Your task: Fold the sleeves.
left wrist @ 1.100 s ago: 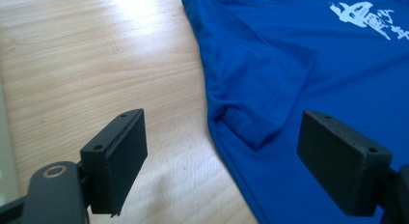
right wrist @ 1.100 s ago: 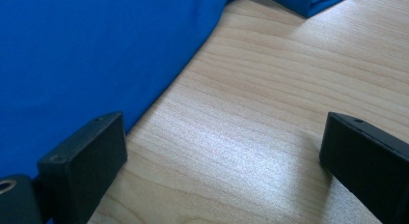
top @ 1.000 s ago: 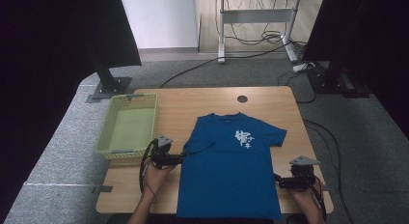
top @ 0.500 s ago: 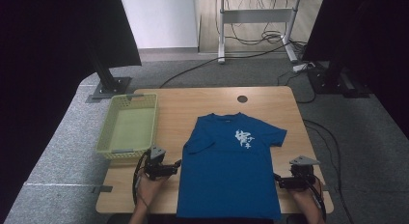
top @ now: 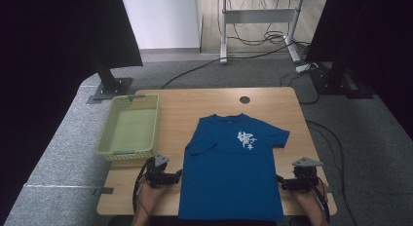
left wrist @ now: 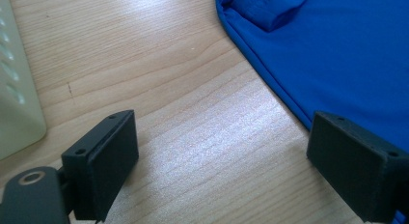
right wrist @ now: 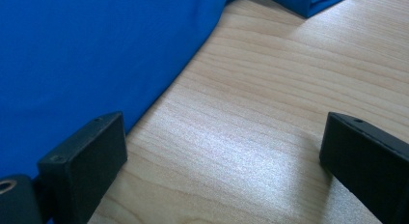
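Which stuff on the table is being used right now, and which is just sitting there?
In use:
- blue short-sleeved cotton T-shirt with white print, spread flat
- left hand-held gripper, jaws open at the shirt's edge
- right hand-held gripper, jaws open at the opposite edge

Just lying about:
- pale green plastic basket
- wooden table, merely the work surface

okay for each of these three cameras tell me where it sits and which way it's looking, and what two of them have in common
High view: above the person's side, facing forward and down on the table, blue T-shirt and basket; forearms, left hand-held gripper and right hand-held gripper show.
Left gripper view: on that gripper, looking along its open black jaws at the shirt's edge.
Right gripper view: likewise, opposite edge.
Shared: both gripper views see shirt hem on wood.
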{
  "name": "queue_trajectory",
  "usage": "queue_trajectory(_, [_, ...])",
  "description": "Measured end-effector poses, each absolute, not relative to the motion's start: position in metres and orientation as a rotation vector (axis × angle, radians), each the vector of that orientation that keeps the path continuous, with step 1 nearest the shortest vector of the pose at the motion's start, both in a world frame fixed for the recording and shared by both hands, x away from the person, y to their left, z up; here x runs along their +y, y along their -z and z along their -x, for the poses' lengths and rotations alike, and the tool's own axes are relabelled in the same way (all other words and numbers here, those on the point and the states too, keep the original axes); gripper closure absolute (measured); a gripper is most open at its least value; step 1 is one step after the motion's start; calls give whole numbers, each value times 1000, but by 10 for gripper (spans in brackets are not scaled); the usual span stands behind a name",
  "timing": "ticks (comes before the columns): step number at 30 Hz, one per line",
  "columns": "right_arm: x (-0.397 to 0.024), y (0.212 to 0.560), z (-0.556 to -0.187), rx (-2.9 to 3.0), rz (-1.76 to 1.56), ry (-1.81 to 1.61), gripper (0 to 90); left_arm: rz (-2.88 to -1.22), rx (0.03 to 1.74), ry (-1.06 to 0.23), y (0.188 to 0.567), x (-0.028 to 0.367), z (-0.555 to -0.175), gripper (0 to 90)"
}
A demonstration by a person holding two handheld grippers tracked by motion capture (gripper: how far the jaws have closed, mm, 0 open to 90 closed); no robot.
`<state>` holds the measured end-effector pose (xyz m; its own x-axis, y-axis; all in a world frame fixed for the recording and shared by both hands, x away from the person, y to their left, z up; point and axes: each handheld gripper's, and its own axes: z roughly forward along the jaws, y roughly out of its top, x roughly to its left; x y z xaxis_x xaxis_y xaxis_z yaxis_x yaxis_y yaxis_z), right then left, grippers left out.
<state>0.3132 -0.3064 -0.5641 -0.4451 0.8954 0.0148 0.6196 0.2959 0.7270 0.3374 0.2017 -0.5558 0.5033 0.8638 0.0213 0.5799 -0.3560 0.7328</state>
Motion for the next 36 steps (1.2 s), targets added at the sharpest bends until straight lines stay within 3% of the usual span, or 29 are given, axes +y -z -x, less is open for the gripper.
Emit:
queue_trajectory(5, [-306,564,-313,2175,-1357,-949,25,-2080,1189,-537,556,201,-339,97])
queue_trajectory(12, [-303,562,-316,2198,-1347,-983,77,-2084,1214,-537,557,200,-341,10])
queue_trajectory(36, [-293,545,-351,2136,-1386,-1063,86,-2082,1218,-538,557,200,-341,6])
